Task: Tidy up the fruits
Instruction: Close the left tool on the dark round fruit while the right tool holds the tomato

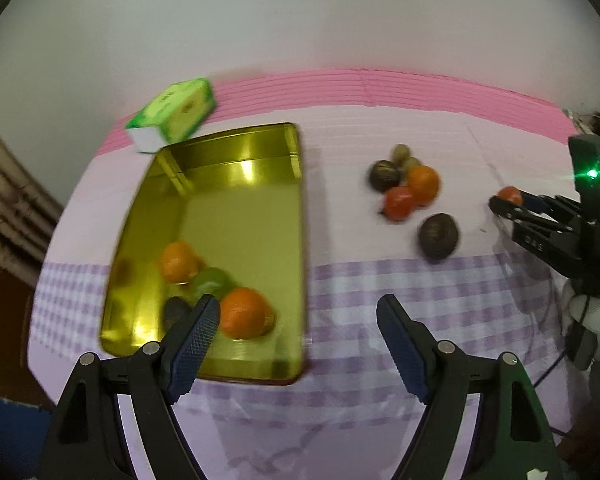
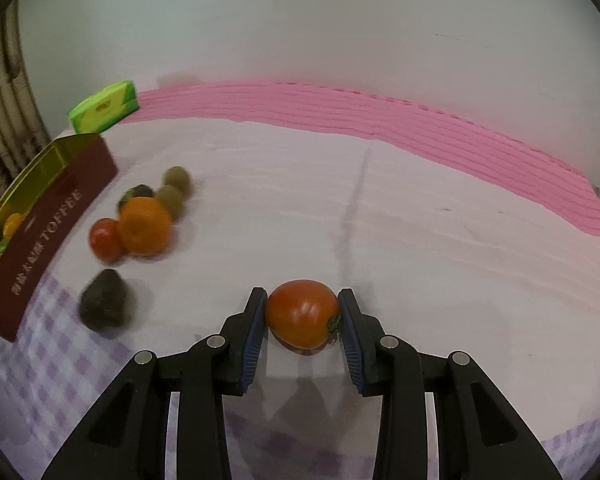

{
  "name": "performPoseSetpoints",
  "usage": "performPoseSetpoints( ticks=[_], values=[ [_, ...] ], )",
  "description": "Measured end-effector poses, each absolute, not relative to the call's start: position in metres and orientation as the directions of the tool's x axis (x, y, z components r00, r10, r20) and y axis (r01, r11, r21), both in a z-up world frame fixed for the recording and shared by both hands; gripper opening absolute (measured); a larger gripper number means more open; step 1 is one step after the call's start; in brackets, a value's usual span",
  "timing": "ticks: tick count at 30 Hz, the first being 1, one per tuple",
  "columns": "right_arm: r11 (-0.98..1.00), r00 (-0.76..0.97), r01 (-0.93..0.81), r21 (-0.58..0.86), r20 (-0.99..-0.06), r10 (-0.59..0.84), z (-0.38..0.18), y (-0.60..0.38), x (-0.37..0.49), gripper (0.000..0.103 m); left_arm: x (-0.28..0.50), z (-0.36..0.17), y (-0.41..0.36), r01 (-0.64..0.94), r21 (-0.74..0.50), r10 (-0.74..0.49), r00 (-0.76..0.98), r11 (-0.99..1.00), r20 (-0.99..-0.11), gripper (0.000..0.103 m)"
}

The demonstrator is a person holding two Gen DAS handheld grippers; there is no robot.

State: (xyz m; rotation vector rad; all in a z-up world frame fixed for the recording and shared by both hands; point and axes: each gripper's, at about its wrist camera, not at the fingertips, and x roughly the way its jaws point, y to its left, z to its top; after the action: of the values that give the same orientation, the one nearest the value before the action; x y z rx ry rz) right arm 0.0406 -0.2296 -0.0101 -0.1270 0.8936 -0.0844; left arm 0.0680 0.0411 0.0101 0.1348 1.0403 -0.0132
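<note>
A red tomato [image 2: 302,316] rests on the cloth, and my right gripper [image 2: 303,294] is shut on it, both pads pressing its sides. From the left wrist view that gripper [image 1: 504,200] is at the far right with the tomato [image 1: 510,194] in its tips. My left gripper [image 1: 299,304] is open and holds nothing, low over the front right corner of the golden tin [image 1: 240,220]. In the tin lie two oranges [image 1: 246,318], a green fruit [image 1: 212,282] and a dark fruit [image 1: 176,312]. A loose pile holds an orange [image 2: 146,226], a second tomato [image 2: 104,240] and two kiwis [image 2: 176,178].
A dark rough fruit [image 2: 104,300] lies alone in front of the pile, another dark fruit [image 1: 384,176] behind it. A green box [image 1: 176,116] stands beyond the tin's far corner. The pink and lilac checked cloth [image 2: 420,220] covers the table; a wall closes the back.
</note>
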Motion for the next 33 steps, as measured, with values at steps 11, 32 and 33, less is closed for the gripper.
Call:
performPoseSetpoints(
  ticks=[11, 32, 33],
  values=[
    [0.985, 0.633, 0.108, -0.135, -0.754, -0.173, -0.007, -0.27, 0.036, 0.037, 0.086, -0.016, -0.011, 0.18, 0.046, -0.041, 0.451, 0.983, -0.892, 0.078],
    [0.985, 0.633, 0.111, -0.132, -0.754, -0.172, -0.008, -0.269, 0.036, 0.038, 0.145, -0.054, -0.054, 0.228, -0.026, -0.117, 0.394, 0.973, -0.912, 0.075],
    [0.985, 0.633, 0.111, -0.131, -0.755, -0.172, -0.008, -0.269, 0.036, 0.038, 0.147, -0.055, -0.054, 0.228, -0.028, -0.118, 0.393, 0.973, -0.912, 0.074]
  ],
)
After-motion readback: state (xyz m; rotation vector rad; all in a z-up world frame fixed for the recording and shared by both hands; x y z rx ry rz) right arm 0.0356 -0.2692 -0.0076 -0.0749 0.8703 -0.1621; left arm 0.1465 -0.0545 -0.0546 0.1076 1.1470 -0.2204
